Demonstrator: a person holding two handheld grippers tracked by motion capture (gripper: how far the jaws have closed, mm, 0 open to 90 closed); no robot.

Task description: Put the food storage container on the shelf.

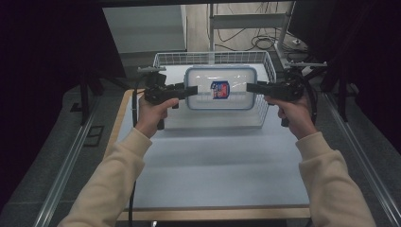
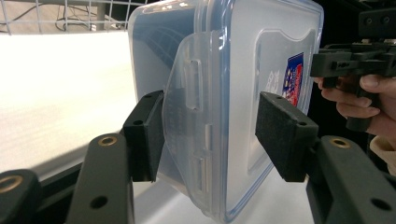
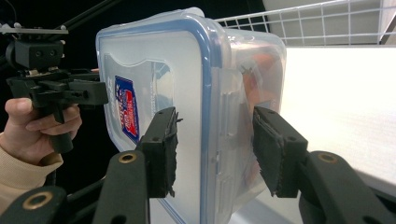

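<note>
Inside, orange contents [image 3: 261, 70] show.

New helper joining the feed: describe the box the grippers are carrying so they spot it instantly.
Find the white wire basket at the table's far end. Held at its near side, between the left gripper and right gripper, is a clear plastic box. Its blue-rimmed lid and red-and-blue sticker mark it out.

The high view is dim, its corners sinking into near black, with a soft shadow under the wire basket [image 1: 265, 111]. In both gripper views the white table [image 2: 60, 93] blows out to glare, while the nearest jaws look slightly soft.
</note>
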